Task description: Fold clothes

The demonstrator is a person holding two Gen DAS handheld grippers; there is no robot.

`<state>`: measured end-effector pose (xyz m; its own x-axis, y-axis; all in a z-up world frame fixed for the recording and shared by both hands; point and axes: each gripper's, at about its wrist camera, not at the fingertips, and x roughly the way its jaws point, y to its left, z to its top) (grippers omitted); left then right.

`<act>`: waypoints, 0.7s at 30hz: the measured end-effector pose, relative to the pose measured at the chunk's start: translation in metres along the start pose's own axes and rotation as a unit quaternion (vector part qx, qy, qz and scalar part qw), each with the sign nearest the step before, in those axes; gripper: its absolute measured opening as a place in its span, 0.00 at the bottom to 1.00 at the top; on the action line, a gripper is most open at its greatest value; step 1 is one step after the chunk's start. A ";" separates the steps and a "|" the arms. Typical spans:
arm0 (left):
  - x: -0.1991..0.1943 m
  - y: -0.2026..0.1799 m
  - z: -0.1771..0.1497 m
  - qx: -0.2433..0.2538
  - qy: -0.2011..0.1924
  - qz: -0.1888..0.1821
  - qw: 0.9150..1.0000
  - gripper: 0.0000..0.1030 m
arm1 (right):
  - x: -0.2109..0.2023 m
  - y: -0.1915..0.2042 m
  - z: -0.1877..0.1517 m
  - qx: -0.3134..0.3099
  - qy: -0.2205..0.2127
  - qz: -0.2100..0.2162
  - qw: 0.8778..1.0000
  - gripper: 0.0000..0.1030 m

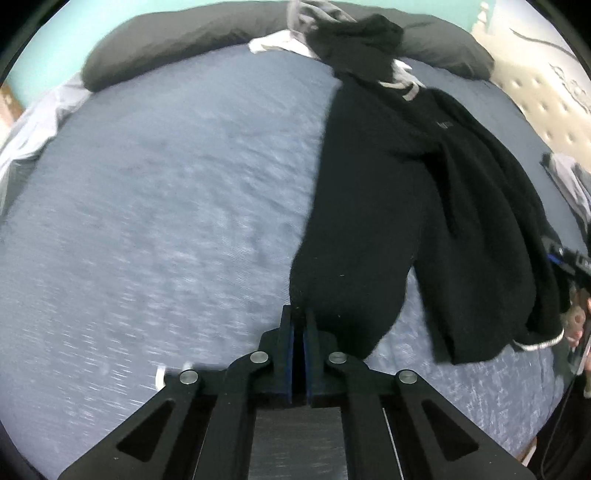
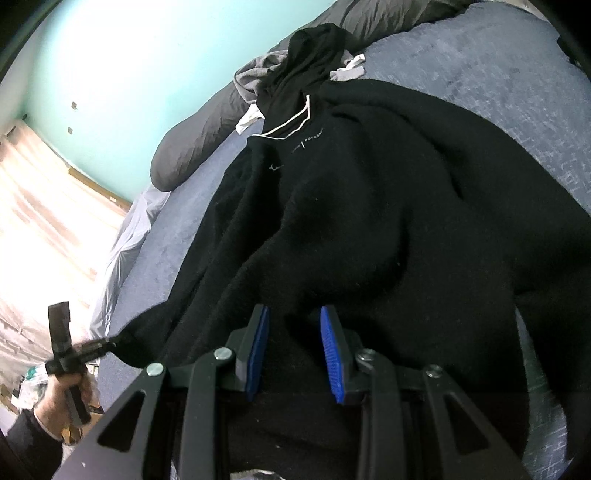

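Fabric of a black sweater lay spread over the blue bedsheet, its white-trimmed collar toward the dark pillows at the bed's head edge, where a small pile of other clothes sat. The left gripper pointed steeply down, its jaws pressed together and pinching the end of one sleeve, which stretched taut away from the garment. In the right wrist view the person's left hand gripped that tool's handle off the bed's side edge. The right gripper tilted down over the sweater's body, its blue pads partly spread with black cloth bunched between them; whether they pressed on it could not be told.
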<state>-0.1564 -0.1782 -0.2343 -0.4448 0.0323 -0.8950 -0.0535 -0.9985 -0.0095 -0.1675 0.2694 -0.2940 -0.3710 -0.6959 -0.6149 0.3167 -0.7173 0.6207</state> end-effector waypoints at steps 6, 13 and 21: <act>-0.022 0.043 0.022 -0.031 -0.013 0.036 0.999 0.03 | 0.000 -0.002 -0.002 0.001 -0.001 -0.003 1.000 0.28; -0.022 0.095 0.051 -0.078 -0.020 0.077 0.994 0.03 | 0.002 0.001 -0.003 -0.004 0.003 -0.007 1.000 0.28; -0.007 0.142 0.069 -0.114 -0.007 0.118 0.986 0.03 | 0.005 0.001 -0.001 -0.008 0.006 -0.011 1.000 0.29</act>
<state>-0.2230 -0.3171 -0.1990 -0.4337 -0.2033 -0.8778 0.2545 -0.9622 0.0971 -0.1681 0.2651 -0.2976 -0.3683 -0.6800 -0.6340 0.3226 -0.7330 0.5988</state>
